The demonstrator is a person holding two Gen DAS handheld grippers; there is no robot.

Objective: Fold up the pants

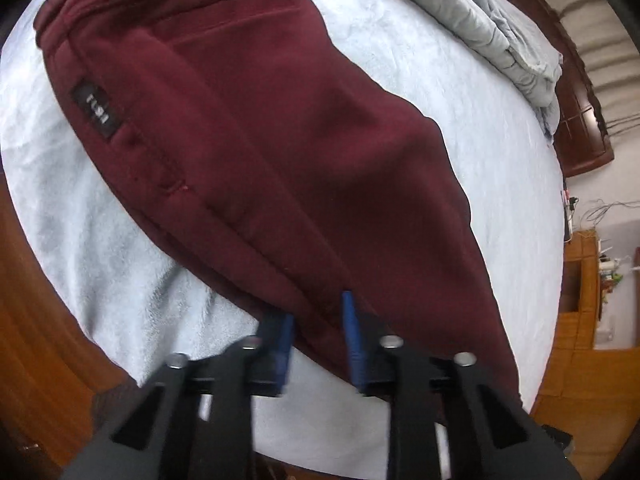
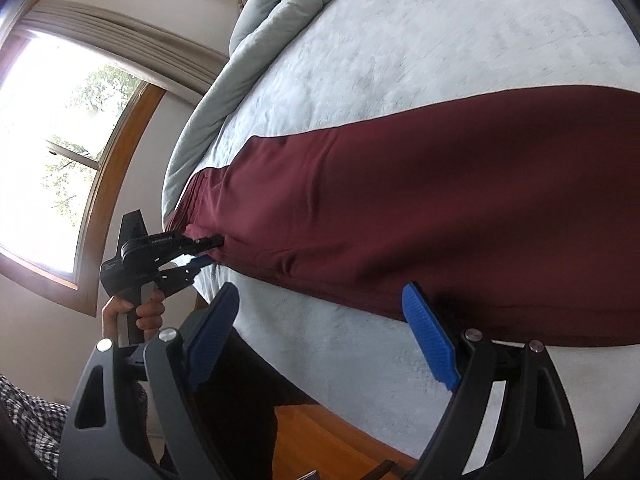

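Maroon pants lie folded lengthwise on a pale blue bed, with a black label near the waistband. My left gripper is shut on the pants' near edge, with fabric between its blue pads. In the right wrist view the pants stretch across the bed, and the left gripper pinches their far left end. My right gripper is open and empty, its blue pads wide apart just short of the pants' near edge.
A crumpled grey-blue duvet lies at the head of the bed by a dark wooden headboard. A window is on the wall. The wooden floor and my dark trousers are below the bed's edge.
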